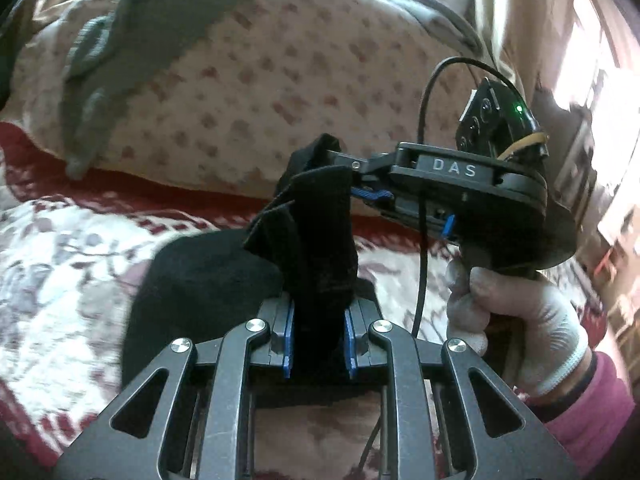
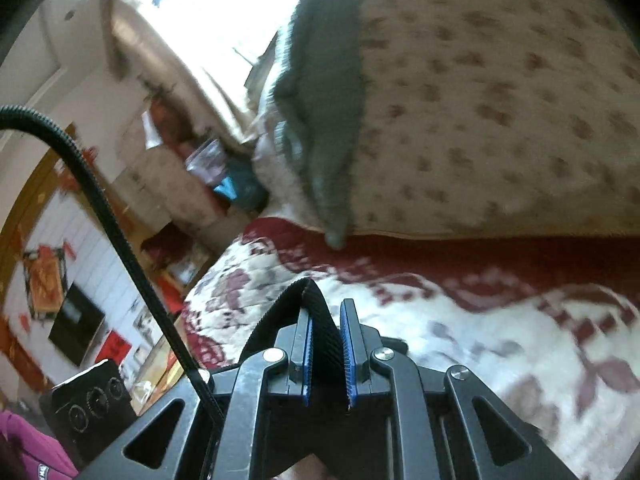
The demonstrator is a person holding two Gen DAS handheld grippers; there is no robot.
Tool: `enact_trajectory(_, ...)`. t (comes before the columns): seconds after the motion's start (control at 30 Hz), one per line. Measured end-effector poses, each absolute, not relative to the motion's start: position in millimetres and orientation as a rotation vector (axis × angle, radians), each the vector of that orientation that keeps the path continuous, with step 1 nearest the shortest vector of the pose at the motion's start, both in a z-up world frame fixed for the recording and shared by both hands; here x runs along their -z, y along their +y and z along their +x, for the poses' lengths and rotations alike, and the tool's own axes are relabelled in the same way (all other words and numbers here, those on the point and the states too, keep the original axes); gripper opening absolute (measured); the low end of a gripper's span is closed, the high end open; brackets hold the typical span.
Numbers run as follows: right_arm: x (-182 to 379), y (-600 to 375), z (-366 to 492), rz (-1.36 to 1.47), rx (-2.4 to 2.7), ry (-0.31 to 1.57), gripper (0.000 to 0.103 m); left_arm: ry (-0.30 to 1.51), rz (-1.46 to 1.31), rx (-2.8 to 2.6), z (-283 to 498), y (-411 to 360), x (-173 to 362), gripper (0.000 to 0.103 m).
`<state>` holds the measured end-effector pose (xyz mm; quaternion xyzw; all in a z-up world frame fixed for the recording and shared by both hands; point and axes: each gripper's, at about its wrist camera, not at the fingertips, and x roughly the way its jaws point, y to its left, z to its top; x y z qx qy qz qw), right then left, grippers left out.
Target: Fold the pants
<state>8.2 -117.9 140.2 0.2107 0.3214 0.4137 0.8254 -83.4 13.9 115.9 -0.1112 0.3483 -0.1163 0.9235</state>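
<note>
The black pants (image 1: 224, 280) hang bunched above the flowered bedspread (image 1: 60, 264). My left gripper (image 1: 319, 320) is shut on a thick fold of the pants, low in the left wrist view. My right gripper (image 1: 348, 182) comes in from the right, held by a gloved hand (image 1: 516, 320), and is shut on the pants' upper edge. In the right wrist view my right gripper (image 2: 325, 340) pinches a ribbed black edge of the pants (image 2: 316, 312) between its blue pads (image 2: 347, 360). Most of the pants are hidden there.
A patterned beige pillow (image 1: 248, 92) lies behind on the bed with a grey garment (image 1: 104, 80) draped over it. The pillow (image 2: 500, 100) and the grey garment (image 2: 324, 120) also show in the right wrist view. A window and room furniture (image 2: 80, 280) lie beyond the bed's edge.
</note>
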Motion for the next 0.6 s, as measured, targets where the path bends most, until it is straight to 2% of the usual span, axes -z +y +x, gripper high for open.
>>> enact_trajectory(0.2, -85.4, -173.4, 14.7, 0.555, -0.734, 0.759, 0.015, 0.821, -0.217, 0.269, -62.1, -19.4, -74.2, 0.02)
enact_trajectory(0.23, -75.6, -183.0, 16.1, 0.592, -0.695, 0.775, 0.024, 0.828, -0.224, 0.28, -62.3, -20.1, -71.6, 0.022)
enact_trajectory(0.27, -69.3, -189.9, 15.8, 0.617, -0.66, 0.786, 0.04, 0.825, -0.236, 0.302, -63.7, -19.8, -71.2, 0.028)
enact_trajectory(0.3, -63.5, -198.9, 13.3, 0.642, -0.615, 0.801, 0.048, 0.822, -0.25, 0.33, -65.5, -18.9, -73.2, 0.04)
enact_trajectory(0.33, -61.0, -204.4, 12.2, 0.658, -0.594, 0.807, 0.053, 0.827, -0.27, 0.373, -66.5, -17.2, -75.5, 0.046)
enact_trajectory(0.37, -59.9, -210.1, 9.2, 0.676, -0.584, 0.809, 0.053, 0.835, -0.292, 0.412, -69.2, -16.6, -78.9, 0.052)
enact_trajectory(0.6, -71.2, -237.2, -19.6, 0.735, -0.585, 0.762, 0.053, 0.834, -0.313, 0.416, -86.0, 6.3, -94.6, 0.052)
